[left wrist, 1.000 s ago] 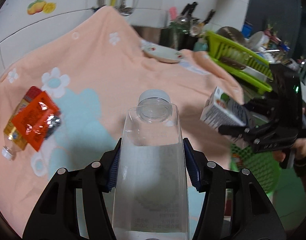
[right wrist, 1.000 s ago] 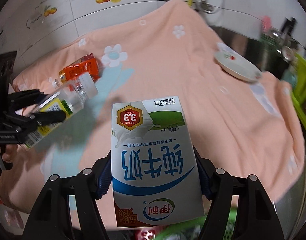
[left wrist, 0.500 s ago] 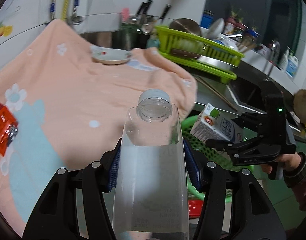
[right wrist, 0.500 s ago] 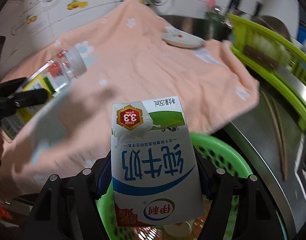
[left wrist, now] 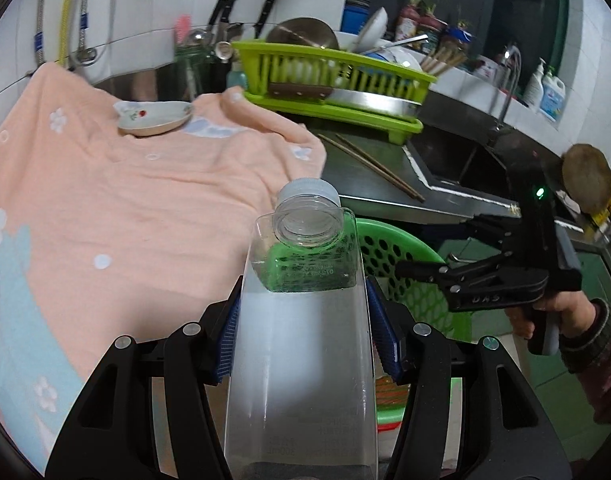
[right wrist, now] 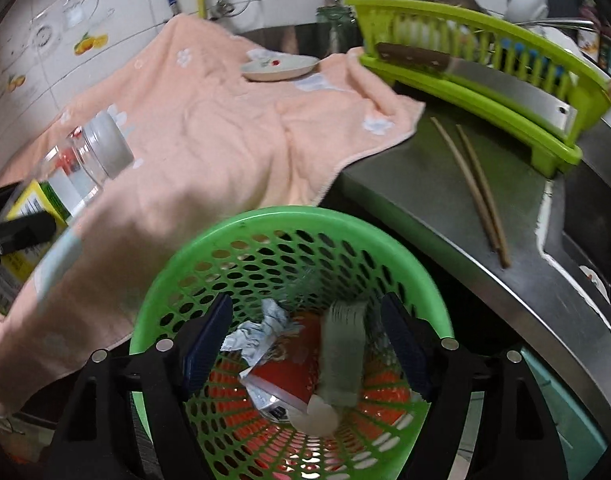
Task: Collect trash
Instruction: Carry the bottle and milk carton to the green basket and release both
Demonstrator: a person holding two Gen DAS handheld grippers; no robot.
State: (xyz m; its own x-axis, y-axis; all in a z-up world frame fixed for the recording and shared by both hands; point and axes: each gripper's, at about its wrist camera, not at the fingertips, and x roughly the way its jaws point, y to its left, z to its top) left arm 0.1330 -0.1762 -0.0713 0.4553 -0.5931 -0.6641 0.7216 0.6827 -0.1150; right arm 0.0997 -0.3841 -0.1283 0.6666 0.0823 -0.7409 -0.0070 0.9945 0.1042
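My left gripper (left wrist: 305, 328) is shut on a clear plastic bottle (left wrist: 301, 344) with a grey cap, held over the edge of the peach towel (left wrist: 137, 200) and pointing at the green trash basket (left wrist: 389, 240). My right gripper (right wrist: 305, 336) is open and empty above the green basket (right wrist: 241, 224). A blurred milk carton (right wrist: 341, 356) is inside the basket, among crumpled paper (right wrist: 257, 332) and a red wrapper (right wrist: 285, 380). The bottle also shows in the right wrist view (right wrist: 85, 160), at the left. The right gripper shows in the left wrist view (left wrist: 421, 272).
A plate (left wrist: 153, 118) lies on the towel. A green dish rack (left wrist: 329, 84) and two chopsticks (right wrist: 473, 188) sit on the steel counter (right wrist: 505, 280). A sink (left wrist: 457, 160) is to the right. Knives and utensils stand at the tiled wall.
My right gripper has opened and let go of the milk carton, which has dropped into the basket. My left gripper has carried the bottle right, toward the basket.
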